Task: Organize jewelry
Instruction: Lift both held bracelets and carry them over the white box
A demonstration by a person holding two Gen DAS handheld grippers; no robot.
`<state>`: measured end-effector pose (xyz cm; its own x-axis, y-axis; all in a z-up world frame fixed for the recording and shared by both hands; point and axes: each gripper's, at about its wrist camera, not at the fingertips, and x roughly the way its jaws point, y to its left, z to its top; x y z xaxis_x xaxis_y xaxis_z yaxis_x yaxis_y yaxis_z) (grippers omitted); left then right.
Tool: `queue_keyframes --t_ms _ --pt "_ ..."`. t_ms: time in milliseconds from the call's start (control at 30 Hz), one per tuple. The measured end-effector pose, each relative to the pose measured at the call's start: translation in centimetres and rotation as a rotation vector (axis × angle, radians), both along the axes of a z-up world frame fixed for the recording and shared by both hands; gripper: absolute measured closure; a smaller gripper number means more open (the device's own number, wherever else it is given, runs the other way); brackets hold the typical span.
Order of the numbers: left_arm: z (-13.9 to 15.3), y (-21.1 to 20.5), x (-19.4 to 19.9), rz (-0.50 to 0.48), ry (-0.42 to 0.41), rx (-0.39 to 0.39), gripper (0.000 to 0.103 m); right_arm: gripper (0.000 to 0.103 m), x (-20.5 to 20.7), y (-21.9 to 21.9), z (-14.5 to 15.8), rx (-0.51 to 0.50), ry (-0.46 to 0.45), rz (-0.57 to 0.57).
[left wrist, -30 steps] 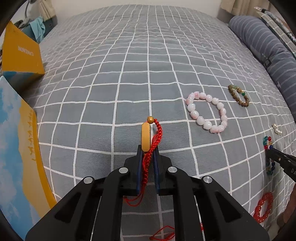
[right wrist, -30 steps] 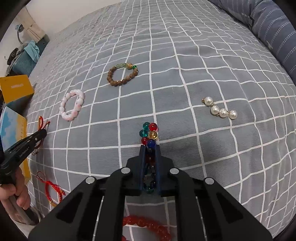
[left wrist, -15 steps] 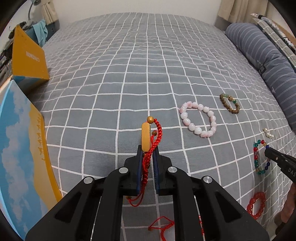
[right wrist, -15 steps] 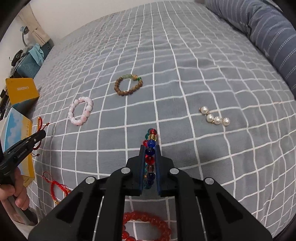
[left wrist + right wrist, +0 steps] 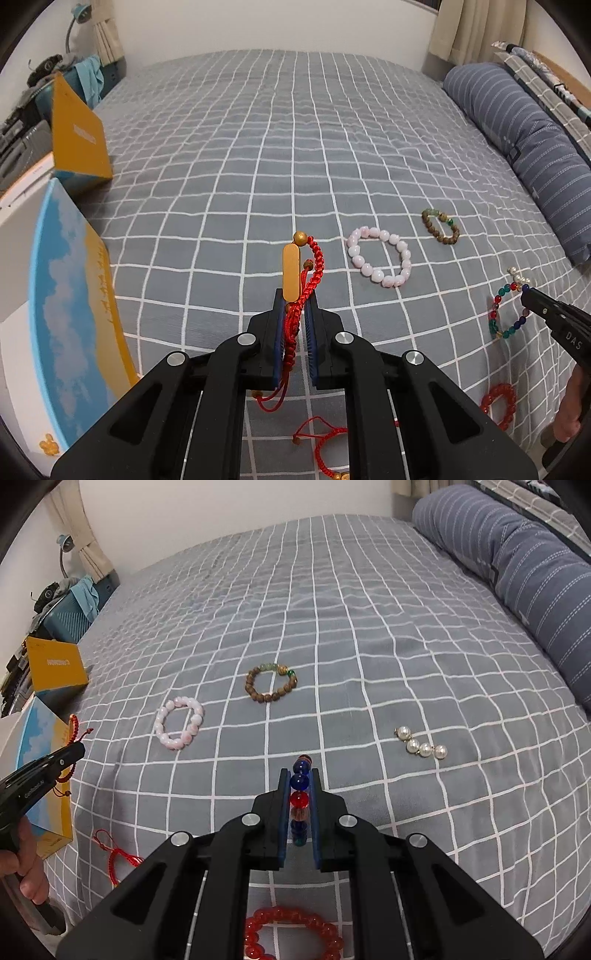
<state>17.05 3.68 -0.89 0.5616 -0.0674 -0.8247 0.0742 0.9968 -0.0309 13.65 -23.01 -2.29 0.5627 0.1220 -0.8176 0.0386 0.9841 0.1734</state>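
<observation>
Both claws have risen since the earlier frames, each lifting its bracelet clear of the bed; more of the room now shows at 12 o'clock in both views.

Left claw [image 5: 294,314]: closed on the red cord bracelet [image 5: 308,280], whose yellow bar and wooden bead stand upright above the fingertips; loose cord ends hang below the jaws.

Right claw [image 5: 299,794]: closed on the multicolour bead bracelet [image 5: 300,797], blue and red beads lined up between the pads. In the left view the rest of that bracelet hangs in a loop from the claw tip at 3 o'clock.

Lying on the grey checked bed [image 5: 258,155]:
- pink bead bracelet [image 5: 379,256], at 1 o'clock of the left claw;
- brown wooden bracelet [image 5: 440,230], beyond it at 2 o'clock, apart from the pink one;
- pearl piece [image 5: 421,744], at 2 o'clock of the right claw;
- red bead bracelet [image 5: 291,936], at 6 o'clock under the right claw;
- second red cord bracelet [image 5: 325,446], at 6 o'clock under the left claw.

Blue-and-yellow box [image 5: 70,317] stands at 9 o'clock on the bed edge, a yellow box [image 5: 79,136] beyond it at 10 o'clock.
</observation>
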Motion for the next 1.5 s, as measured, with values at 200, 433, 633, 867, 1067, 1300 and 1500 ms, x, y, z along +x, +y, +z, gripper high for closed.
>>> queue_keyframes --t_ms 200,433,633,867,1067,1300,1500 --pt "1.0 -0.2 -0.9 -0.001 -0.036 -0.012 0.093 0.094 -0.4 0.3 0.7 -0.02 -0.046 -0.005" --pt "2.5 -0.2 -2.3 -0.001 -0.089 -0.028 0.093 0.094 -1.0 0.6 1.7 -0.034 -0.094 -0.007" --pt "3.6 -0.2 -3.4 0.01 -0.131 -0.027 0.093 0.094 -1.7 1.2 2.4 -0.05 -0.123 -0.003" --pt "4.5 0.3 -4.8 0.047 -0.174 0.004 0.093 0.094 -2.7 2.4 3.3 -0.069 -0.166 0.002" --pt "4.8 1.5 -5.5 0.076 -0.166 0.013 0.093 0.094 -3.1 3.9 4.2 -0.096 -0.188 0.012" --pt "6.3 4.1 -6.2 0.094 -0.153 0.0 0.093 0.094 -2.7 6.2 6.5 -0.086 -0.204 0.034" --pt "8.1 8.8 -7.4 0.155 -0.156 0.007 0.093 0.094 -2.1 10.9 9.7 -0.064 -0.24 0.086"
